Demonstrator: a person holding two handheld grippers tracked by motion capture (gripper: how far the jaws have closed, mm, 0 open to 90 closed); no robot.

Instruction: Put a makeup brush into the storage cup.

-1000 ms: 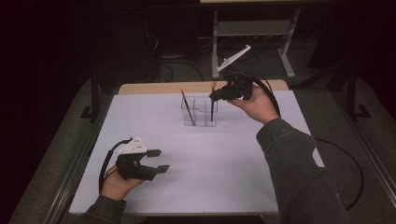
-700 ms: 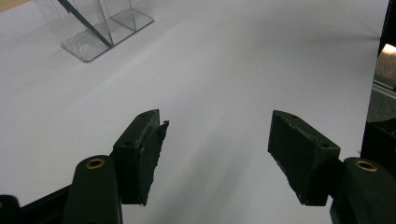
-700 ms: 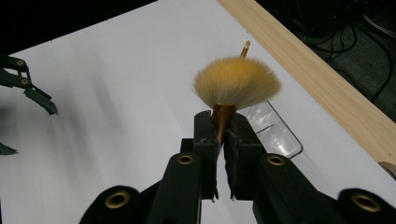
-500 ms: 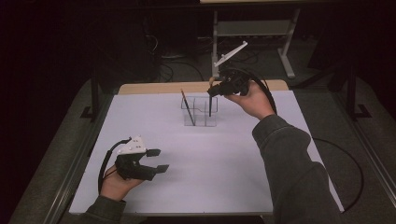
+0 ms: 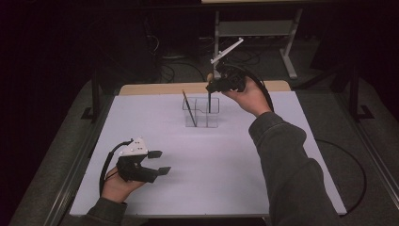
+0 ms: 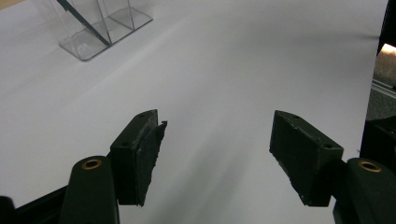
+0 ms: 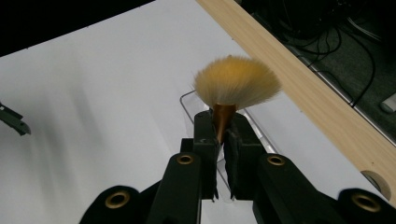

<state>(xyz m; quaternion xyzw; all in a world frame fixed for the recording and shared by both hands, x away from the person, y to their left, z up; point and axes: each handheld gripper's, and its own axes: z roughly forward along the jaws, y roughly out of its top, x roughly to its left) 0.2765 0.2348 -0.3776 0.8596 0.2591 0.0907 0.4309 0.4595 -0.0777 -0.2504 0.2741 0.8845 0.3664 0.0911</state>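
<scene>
The clear organizer (image 5: 201, 112) stands toward the far edge of the white desk (image 5: 226, 160), near its middle, and serves as the landmark here.

Well to the near left of the organizer, the left claw (image 5: 160, 162) rests low over the desk in the person's left hand (image 5: 117, 184), its cable looping back along the wrist. In the left gripper view, the jaws stand wide apart with only bare white surface between them; they have just been opening a little further, and nothing is held. That view also catches the organizer (image 6: 100, 25) far off at the upper left.

Inside the organizer, in its left compartment, a dark pencil (image 5: 189, 108) leans with its tip tilted to the left.

Just above the organizer's right part, the right claw (image 5: 210, 86) is raised off the desk in the person's right hand (image 5: 251, 96). Its jaws are clamped on a makeup brush (image 7: 231, 93), pinching the copper ferrule just below the fluffy tan bristles. The brush handle hangs down into the organizer's right compartment, as the high view shows.
</scene>
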